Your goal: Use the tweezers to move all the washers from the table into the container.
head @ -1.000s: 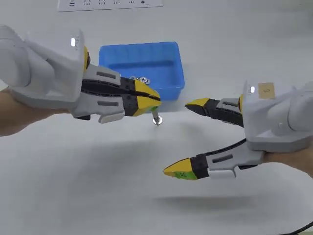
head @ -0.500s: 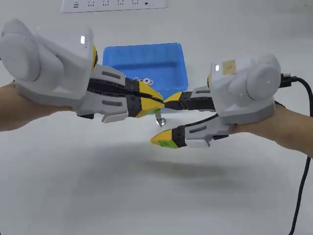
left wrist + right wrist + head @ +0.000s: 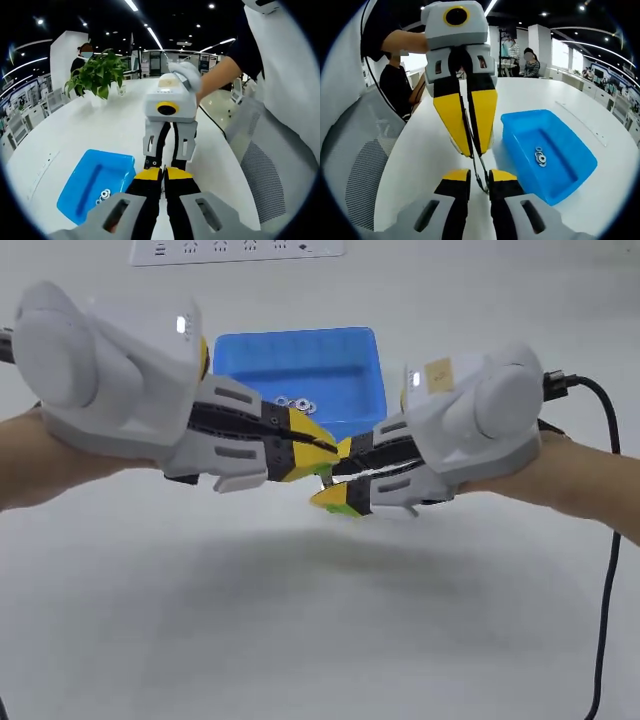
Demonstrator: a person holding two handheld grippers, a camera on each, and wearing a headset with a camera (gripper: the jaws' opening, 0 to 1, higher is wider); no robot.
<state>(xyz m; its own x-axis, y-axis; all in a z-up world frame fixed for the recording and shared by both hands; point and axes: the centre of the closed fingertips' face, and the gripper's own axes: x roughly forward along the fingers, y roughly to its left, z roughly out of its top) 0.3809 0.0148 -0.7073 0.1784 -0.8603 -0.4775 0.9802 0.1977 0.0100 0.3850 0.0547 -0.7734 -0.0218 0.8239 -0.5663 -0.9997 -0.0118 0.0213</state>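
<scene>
**Grippers meet tip to tip in front of the container**

The left gripper (image 3: 328,454) and the right gripper (image 3: 338,476) point at each other over the middle of the worktop (image 3: 300,620), with their yellow tips almost touching. Both are just in front of the near wall of the blue container (image 3: 350,350).

The left gripper's 2 jaws are drawn close together on the tweezers (image 3: 479,162). The thin metal legs run out of the slit between those jaws toward the right gripper.

In the right gripper view, the right gripper's jaws stand narrow, with the free end of the tweezers between their tips. I cannot tell whether the pads press on it. Whether a washer sits in the tweezers' tip is hidden.

The container sits toward the far edge of the worktop. A small cluster of washers (image 3: 296,403) lies on its floor, close to the near wall.

A white power strip (image 3: 235,250) lies along the far edge, and a black cable (image 3: 605,570) trails down by the right edge.
</scene>
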